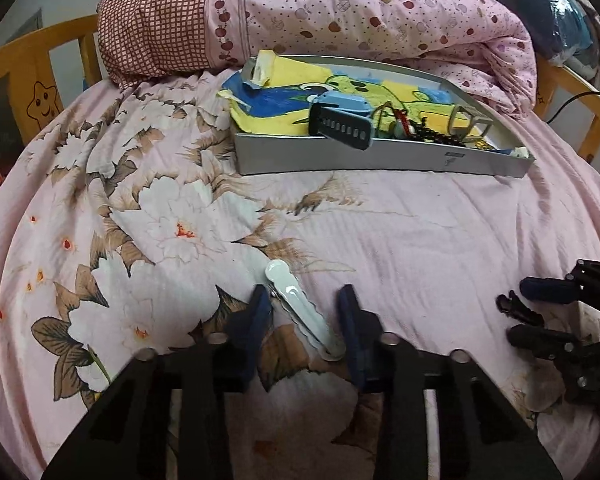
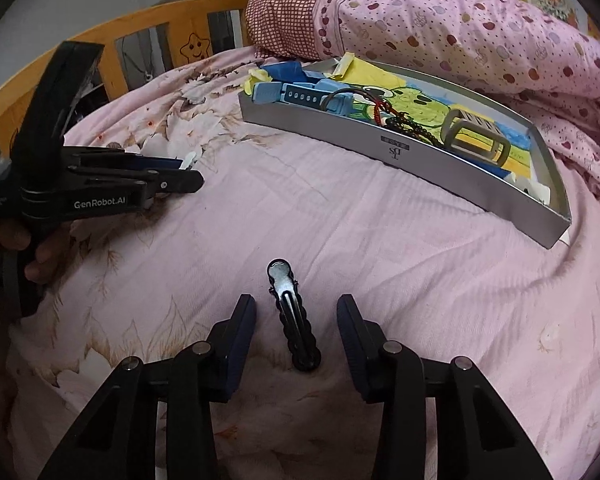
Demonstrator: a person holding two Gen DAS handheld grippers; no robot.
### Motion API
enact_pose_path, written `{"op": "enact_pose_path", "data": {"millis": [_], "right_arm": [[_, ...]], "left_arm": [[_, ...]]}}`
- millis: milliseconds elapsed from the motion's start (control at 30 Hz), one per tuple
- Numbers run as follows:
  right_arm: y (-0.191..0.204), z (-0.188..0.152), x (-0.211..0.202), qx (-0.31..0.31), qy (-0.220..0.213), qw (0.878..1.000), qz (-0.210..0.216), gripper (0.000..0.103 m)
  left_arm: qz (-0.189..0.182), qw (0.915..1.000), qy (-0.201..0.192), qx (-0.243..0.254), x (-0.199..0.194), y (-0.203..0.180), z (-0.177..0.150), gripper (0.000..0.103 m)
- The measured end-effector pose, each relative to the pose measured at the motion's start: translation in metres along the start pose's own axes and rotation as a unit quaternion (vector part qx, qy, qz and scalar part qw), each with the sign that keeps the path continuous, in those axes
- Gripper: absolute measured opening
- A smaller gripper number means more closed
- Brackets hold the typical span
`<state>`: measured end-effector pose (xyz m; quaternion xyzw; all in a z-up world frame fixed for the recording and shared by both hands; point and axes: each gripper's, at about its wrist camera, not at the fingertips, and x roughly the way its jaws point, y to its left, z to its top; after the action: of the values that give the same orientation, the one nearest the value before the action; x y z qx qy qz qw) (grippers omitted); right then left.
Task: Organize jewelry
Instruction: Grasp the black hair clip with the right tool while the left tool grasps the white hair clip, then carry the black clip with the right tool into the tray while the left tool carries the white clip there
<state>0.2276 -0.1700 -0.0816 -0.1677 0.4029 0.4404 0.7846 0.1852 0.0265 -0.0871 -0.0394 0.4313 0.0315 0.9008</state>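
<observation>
A white hair clip (image 1: 300,308) lies slantwise on the pink floral bedsheet, and my left gripper (image 1: 303,294) is shut on it, one pad against each side. From the right wrist view the left gripper (image 2: 188,172) shows side-on with the clip's white tip (image 2: 190,159) poking out. A black hair clip (image 2: 294,320) lies on the sheet between the pads of my right gripper (image 2: 296,300), which is open with a gap on both sides. Beyond, a silver tray (image 1: 380,160) (image 2: 420,160) holds a blue watch strap (image 1: 340,128), dark beads and an olive claw clip (image 2: 476,136).
A folded pink apple-print quilt (image 1: 380,12) and a checked pillow (image 1: 156,20) lie behind the tray. A wooden bed rail (image 2: 160,28) runs along the left, another (image 1: 572,88) at the right. A hand (image 2: 40,260) holds the left gripper's handle.
</observation>
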Motion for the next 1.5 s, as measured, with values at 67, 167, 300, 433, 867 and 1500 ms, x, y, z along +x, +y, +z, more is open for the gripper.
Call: {"op": "enact_pose_path", "data": {"millis": [67, 167, 300, 433, 867, 1500], "right_arm": [[0.000, 0.000, 0.000, 0.001, 0.000, 1.000, 0.000, 0.040], [0.000, 0.000, 0.000, 0.001, 0.001, 1.000, -0.001, 0.040], [0.000, -0.001, 0.000, 0.003, 0.001, 1.000, -0.001, 0.040], [0.002, -0.001, 0.000, 0.005, 0.002, 1.000, -0.003, 0.040], [0.008, -0.007, -0.005, 0.007, 0.007, 1.000, -0.007, 0.030], [0.005, -0.009, -0.030, 0.099, -0.017, 0.995, 0.004, 0.013]], "left_arm": [[-0.005, 1.0000, 0.000, 0.005, -0.001, -0.004, -0.002, 0.016], [-0.006, 0.9999, 0.000, 0.008, -0.003, -0.009, -0.005, 0.013], [-0.020, 0.9998, 0.008, -0.005, -0.008, -0.009, -0.008, 0.012], [-0.032, 0.9994, 0.014, -0.004, -0.016, -0.013, -0.015, 0.012], [-0.050, 0.9981, 0.036, -0.009, -0.036, -0.034, -0.033, 0.012], [-0.061, 0.9976, 0.030, -0.011, -0.049, -0.037, -0.038, 0.012]]}}
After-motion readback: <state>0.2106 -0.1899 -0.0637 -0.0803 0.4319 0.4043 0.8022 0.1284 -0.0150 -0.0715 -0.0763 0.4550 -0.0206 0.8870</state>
